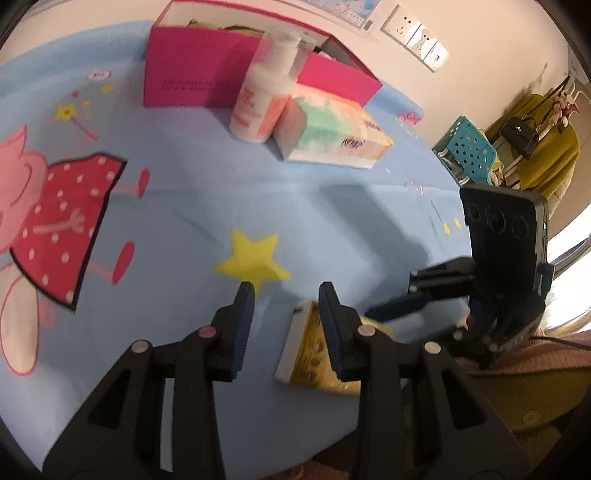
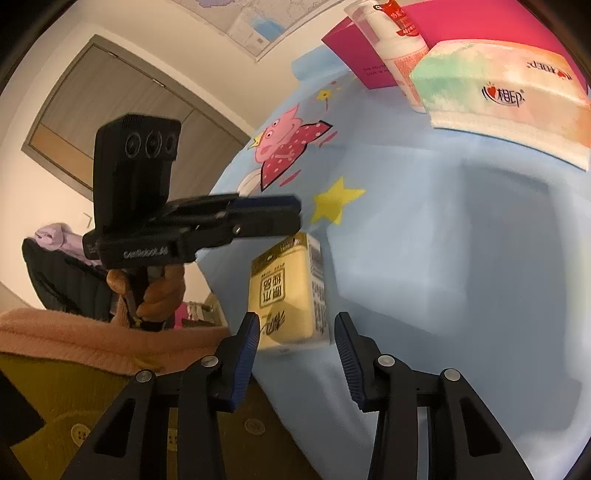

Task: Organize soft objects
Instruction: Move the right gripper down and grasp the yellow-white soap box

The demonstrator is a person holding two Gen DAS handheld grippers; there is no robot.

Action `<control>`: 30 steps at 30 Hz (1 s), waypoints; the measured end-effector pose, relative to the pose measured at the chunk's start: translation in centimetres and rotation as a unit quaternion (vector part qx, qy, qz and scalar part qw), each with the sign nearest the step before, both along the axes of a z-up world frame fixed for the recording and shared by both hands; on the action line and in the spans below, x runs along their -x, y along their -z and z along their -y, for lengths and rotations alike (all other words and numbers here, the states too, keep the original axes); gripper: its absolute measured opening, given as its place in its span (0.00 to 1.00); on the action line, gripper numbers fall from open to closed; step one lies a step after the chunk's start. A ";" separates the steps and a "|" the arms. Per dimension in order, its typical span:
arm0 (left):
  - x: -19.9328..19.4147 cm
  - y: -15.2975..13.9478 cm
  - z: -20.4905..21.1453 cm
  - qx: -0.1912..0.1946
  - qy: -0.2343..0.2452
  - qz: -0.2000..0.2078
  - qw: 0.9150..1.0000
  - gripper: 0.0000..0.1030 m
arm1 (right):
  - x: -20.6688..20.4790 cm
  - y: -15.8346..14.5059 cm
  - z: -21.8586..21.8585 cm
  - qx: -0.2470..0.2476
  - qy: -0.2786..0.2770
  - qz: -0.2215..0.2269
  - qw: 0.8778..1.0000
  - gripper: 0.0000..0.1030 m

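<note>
In the left wrist view, the left gripper (image 1: pixel 284 295) is seen at the lower centre of the frame, its blue-padded jaws parted with only bare blue cloth (image 1: pixel 192 206) between them — nothing is gripped. A small yellow tissue pack (image 1: pixel 310 354) lies on the cloth at the lower centre, partly hidden behind the right-hand finger and outside the gap. At the right edge the right gripper (image 1: pixel 391 312) is shown from the side, blurred, reaching toward that pack; whether it touches the pack cannot be told here. In the upper centre a white pump bottle (image 1: pixel 262 96) stands just beside a larger pastel tissue pack (image 1: pixel 332 129), and an open pink box (image 1: pixel 207 66) stands behind both. A teal perforated basket (image 1: pixel 469 151) is seen off the cloth at the upper right.

In the right wrist view, the right gripper (image 2: pixel 295 325) is seen at the bottom centre with its jaws apart. The yellow tissue pack (image 2: pixel 284 291) stands upright near the cloth's edge, just beyond the fingertips and roughly in line with the gap — it is not pressed by either pad. The left gripper (image 2: pixel 295 210) is seen side-on at the centre left, above the pack, held by a hand (image 2: pixel 159 291) with a pink sleeve. The pastel tissue pack (image 2: pixel 495 96) lies at the upper right, with the bottle (image 2: pixel 395 40) and pink box (image 2: pixel 461 18) behind it.
</note>
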State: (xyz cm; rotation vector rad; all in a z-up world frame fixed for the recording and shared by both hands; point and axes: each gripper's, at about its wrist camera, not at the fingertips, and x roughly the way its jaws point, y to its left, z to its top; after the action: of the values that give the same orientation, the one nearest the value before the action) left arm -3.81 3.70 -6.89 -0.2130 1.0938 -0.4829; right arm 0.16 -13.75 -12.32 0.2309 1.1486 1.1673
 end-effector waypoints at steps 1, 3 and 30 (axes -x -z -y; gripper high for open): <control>0.2 0.1 -0.1 -0.001 0.003 -0.004 1.000 0.36 | 0.0 0.0 -0.1 0.001 -0.001 0.000 1.000 0.42; 0.8 0.2 -0.2 0.002 0.015 -0.010 1.000 0.36 | 0.3 -0.1 0.2 0.003 -0.007 -0.001 1.000 0.42; -1.1 0.6 2.9 0.019 0.020 -0.008 1.000 0.36 | -3.4 -0.7 2.5 -0.008 0.102 0.025 0.994 0.42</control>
State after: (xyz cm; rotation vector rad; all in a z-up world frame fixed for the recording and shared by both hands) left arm -2.72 0.81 -7.48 -0.2297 1.1057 -0.5385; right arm 3.56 -16.23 -11.62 0.3226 1.0469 0.9974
